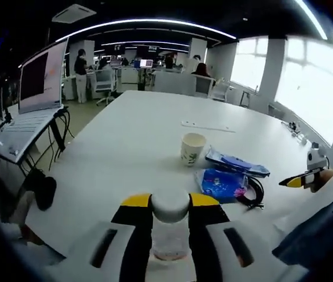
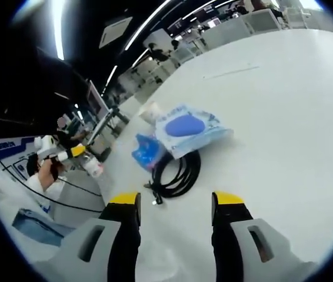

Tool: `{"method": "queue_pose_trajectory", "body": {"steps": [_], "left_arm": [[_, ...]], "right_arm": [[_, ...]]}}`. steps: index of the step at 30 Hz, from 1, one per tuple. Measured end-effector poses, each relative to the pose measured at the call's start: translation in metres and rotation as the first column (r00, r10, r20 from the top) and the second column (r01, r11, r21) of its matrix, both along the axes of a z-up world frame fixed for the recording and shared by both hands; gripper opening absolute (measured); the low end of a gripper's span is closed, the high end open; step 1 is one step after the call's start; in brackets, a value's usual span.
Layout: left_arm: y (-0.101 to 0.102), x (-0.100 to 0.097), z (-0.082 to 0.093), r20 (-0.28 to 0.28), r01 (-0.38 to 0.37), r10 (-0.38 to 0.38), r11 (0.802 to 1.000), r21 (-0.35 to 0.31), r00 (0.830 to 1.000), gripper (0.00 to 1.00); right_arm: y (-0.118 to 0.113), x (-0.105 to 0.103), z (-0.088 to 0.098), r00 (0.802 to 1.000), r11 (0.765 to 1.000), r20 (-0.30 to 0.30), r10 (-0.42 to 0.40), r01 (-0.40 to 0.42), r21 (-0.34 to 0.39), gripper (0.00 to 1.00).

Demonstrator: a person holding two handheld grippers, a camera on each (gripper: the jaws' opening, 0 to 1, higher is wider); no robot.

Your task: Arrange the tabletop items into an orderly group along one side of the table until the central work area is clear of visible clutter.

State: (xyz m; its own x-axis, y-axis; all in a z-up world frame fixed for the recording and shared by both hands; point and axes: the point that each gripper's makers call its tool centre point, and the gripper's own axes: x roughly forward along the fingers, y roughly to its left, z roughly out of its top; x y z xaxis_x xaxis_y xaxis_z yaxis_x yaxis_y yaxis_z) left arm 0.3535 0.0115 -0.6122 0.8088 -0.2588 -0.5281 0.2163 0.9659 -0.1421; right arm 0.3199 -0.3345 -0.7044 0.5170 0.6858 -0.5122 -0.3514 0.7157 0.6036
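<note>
White and smooth, the wide counter (image 1: 137,135) carries a small cluster of things toward one side. In the left gripper view, the left gripper (image 1: 170,202) has its yellow-tipped black jaws pressed against a small clear plastic bottle with a rounded white cap (image 1: 170,226), pinching it just above the counter's near edge. Beyond it stands a pale paper cup with a green leaf print (image 1: 192,148), upright. Just beside the cup lies a flat, crinkled blue-and-white plastic packet (image 1: 237,163), and nearer the gripper sits a glossy bright blue pouch (image 1: 220,183), touching a coil of black cable (image 1: 252,194). A thin white strip (image 1: 207,126) lies flat further out on the counter, well apart from the cluster. At the right edge of this view the other gripper's yellow tip (image 1: 296,181) shows.

In the right gripper view, the right gripper (image 2: 175,205) hangs over the counter with its jaws spread and nothing between them. Ahead of it lie the looped black cable, the blue pouch beside it, and the blue-and-white packet resting partly over the coil, with the cup just behind. An open laptop on a stand (image 1: 28,100) is left of the counter.
</note>
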Motion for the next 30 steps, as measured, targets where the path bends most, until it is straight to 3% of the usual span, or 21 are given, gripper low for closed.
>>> {"method": "queue_pose_trajectory", "body": {"steps": [6,18,26,30], "left_arm": [[-0.004,0.021,0.014,0.063,-0.010,0.008,1.000,0.025,0.998,0.20],[-0.023,0.108,0.046,0.126,0.048,-0.050,0.999,0.023,0.991,0.20],[-0.030,0.157,0.046,0.132,0.069,-0.072,0.997,0.029,0.989,0.20],[-0.030,0.179,0.044,0.130,0.062,-0.062,0.998,0.002,0.990,0.21]], "right_arm": [[0.001,-0.001,-0.002,1.000,1.000,-0.006,0.004,-0.004,0.000,0.47],[0.001,-0.001,-0.001,1.000,1.000,-0.003,-0.003,0.003,0.015,0.47],[-0.012,0.004,0.002,0.998,0.995,-0.022,-0.067,0.068,0.068,0.47],[-0.018,0.009,0.003,0.997,0.994,-0.017,-0.078,0.079,0.070,0.47]]}}
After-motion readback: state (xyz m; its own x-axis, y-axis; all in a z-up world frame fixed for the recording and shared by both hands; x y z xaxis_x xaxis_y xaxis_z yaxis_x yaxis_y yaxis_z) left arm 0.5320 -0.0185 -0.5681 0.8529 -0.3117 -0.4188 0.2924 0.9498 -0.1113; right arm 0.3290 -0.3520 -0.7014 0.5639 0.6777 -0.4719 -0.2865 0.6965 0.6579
